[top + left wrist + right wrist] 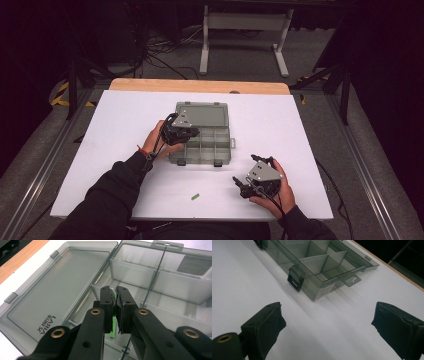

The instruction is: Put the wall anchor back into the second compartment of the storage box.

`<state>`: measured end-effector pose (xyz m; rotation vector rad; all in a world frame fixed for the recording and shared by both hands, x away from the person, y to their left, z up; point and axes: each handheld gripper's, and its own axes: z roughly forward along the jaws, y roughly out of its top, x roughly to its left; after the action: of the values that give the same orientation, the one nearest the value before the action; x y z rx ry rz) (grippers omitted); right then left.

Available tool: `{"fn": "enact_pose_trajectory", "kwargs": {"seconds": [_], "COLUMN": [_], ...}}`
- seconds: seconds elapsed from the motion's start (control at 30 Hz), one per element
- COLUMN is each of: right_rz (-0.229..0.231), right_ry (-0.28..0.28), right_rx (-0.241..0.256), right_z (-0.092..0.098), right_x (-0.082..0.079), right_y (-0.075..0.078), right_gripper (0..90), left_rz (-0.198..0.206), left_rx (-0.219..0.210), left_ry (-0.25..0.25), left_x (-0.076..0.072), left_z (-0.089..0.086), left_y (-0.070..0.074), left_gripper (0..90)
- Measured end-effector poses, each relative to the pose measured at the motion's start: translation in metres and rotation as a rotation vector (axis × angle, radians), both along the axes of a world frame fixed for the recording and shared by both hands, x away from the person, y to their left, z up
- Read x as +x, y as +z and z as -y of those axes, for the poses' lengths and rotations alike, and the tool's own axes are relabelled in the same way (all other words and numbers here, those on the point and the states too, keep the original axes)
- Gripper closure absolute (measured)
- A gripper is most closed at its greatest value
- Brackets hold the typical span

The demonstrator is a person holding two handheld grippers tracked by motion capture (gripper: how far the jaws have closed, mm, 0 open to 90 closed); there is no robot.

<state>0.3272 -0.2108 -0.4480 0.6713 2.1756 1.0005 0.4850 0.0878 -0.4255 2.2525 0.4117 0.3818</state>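
A grey see-through compartment box (220, 150) lies open on the white board, its lid (210, 114) folded flat at the back. My left gripper (191, 134) hovers over the box's left compartments. In the left gripper view this gripper (116, 312) is shut on a small green piece (113, 328), held above a compartment beside the lid (55, 292). A second green piece (195, 197) lies on the board near the front edge. My right gripper (246, 170) rests at the front right, jaws wide open and empty, and in the right gripper view it (332, 322) faces the box (319, 267).
The white board (125, 150) covers a wooden table whose far edge (200, 86) shows behind it. Black latches (295, 281) sit on the box's front wall. Metal rails run along both sides of the table, with a white stand's legs on the floor beyond.
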Motion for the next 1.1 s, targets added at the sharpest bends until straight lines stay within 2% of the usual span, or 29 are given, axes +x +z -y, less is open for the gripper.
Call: {"fn": "enact_pose_trajectory", "kwargs": {"seconds": [0.4,0.53,0.57,0.8,0.83,0.93,1.1], "right_rz": [-0.003,-0.001,-0.001,-0.004,-0.003,0.003,0.002], "right_ry": [-0.001,-0.003,-0.003,-0.003,-0.006,-0.009,-0.018], "right_rx": [0.003,0.006,0.006,0.007,0.006,0.008,0.021], "right_z": [0.001,0.002,0.002,0.002,0.002,0.003,0.005], "right_x": [0.000,0.000,0.000,0.001,0.001,0.000,0.001], "right_y": [0.000,0.000,0.000,0.000,0.000,0.001,0.001], "right_gripper": [9.1,9.1,9.1,9.1,9.1,9.3,9.3], "left_rz": [-0.002,0.011,0.024,0.065,0.084,0.100,0.104], "left_rx": [-0.005,-0.014,-0.018,-0.029,-0.031,-0.029,-0.036], "left_ry": [0.016,0.001,-0.004,-0.028,-0.043,-0.052,-0.063], "left_x": [0.000,-0.004,-0.006,-0.021,-0.026,-0.031,-0.039], "left_z": [-0.002,-0.004,-0.006,-0.012,-0.014,-0.016,-0.021], "left_y": [-0.001,0.003,0.005,0.014,0.017,0.021,0.025], "left_gripper": [79.6,76.4,76.4,66.7,60.9,56.5,47.7]}}
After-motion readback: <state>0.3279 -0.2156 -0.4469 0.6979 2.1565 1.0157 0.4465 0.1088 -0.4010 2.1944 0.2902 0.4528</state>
